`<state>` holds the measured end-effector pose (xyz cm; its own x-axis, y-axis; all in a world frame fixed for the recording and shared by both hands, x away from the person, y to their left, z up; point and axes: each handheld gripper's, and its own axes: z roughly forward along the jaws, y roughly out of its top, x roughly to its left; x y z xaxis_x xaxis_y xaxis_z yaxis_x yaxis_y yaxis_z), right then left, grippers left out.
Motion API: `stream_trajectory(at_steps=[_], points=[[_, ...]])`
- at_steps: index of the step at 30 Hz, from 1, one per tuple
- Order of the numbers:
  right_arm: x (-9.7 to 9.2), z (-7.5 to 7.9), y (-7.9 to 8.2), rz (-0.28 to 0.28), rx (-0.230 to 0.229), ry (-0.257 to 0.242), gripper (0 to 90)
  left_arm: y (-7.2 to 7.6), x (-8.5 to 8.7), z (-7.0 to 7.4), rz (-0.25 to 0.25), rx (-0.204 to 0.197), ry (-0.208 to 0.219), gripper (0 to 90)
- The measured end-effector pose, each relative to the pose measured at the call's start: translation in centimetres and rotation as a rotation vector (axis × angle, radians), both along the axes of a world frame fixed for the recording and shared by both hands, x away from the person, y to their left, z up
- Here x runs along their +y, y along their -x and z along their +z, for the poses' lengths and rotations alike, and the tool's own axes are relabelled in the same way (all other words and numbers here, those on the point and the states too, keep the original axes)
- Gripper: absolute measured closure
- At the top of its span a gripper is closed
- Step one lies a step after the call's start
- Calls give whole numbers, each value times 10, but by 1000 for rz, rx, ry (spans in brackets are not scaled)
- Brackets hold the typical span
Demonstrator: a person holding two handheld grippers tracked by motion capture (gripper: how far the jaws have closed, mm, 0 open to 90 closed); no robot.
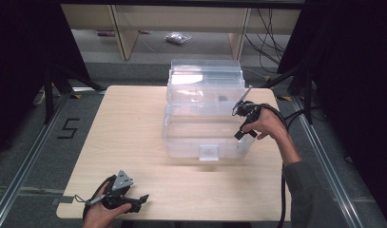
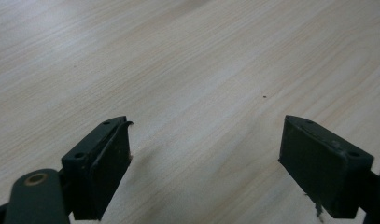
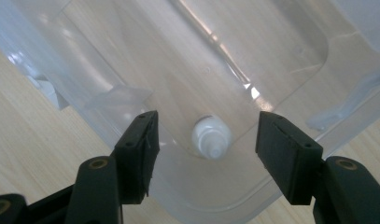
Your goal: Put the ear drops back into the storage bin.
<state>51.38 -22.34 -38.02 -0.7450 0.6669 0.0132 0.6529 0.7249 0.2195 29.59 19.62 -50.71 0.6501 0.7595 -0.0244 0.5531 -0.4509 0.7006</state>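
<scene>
Two grippers are working at a wooden table (image 1: 134, 123) with a clear box (image 1: 205, 118).
The right gripper (image 3: 206, 140) is hovering with jaws apart above a small white bottle (image 3: 211, 137) lying inside the box; the left gripper (image 1: 139, 203) is resting at the table's near edge, jaws spread.

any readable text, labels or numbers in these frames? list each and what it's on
"5": black marking on the grey floor, left of the table in the high view.
Clear plastic box: its front latch tab shows no legible print.
Small white bottle inside the box, below the right tongs: no label readable.
Left tongs and the tabletop under them: no text.
</scene>
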Motion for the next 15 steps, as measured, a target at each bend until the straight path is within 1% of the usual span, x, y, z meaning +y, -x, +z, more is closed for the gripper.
stream_trajectory(at_steps=[1, 2, 3, 4, 6, 7, 8, 9, 10, 11, 12, 14, 15], points=[[1, 2, 1, -11, 0, -6, 403, 0, 1, 1, -16, 4, -22, 157], [1, 2, 1, -9, 0, -7, 403, -1, 0, -1, 5, -4, -11, 157], [1, 2, 1, -8, -1, -9, 404, -1, 0, 0, 10, -4, -7, 157], [0, 2, 1, 1, -8, -6, 403, 0, 0, 0, 5, -1, 0, 157], [0, 2, 1, 1, -7, -6, 403, -1, 0, -1, 3, -4, -2, 157], [0, 3, 2, -10, -3, -5, 403, -1, 0, 0, 3, 2, -8, 158], [-1, 3, 2, -11, -9, -11, 403, 0, 0, 0, 2, 1, 1, 158], [-1, 4, 2, -3, -15, -12, 403, -1, 1, 1, -10, 5, -21, 158], [-2, 4, 2, 3, -17, -12, 405, 0, 0, 0, 5, -1, 0, 157], [-2, 5, 3, -10, -16, -14, 405, -1, 0, 0, 4, 3, -7, 157], [-2, 5, 3, -10, -16, -14, 405, 0, 0, 0, 3, 0, -2, 157], [-2, 6, 4, -14, -20, -21, 403, -1, 4, 2, -34, 11, -48, 157], [-3, 6, 4, -10, -26, -24, 400, -1, 4, 3, -35, 13, -54, 158]])
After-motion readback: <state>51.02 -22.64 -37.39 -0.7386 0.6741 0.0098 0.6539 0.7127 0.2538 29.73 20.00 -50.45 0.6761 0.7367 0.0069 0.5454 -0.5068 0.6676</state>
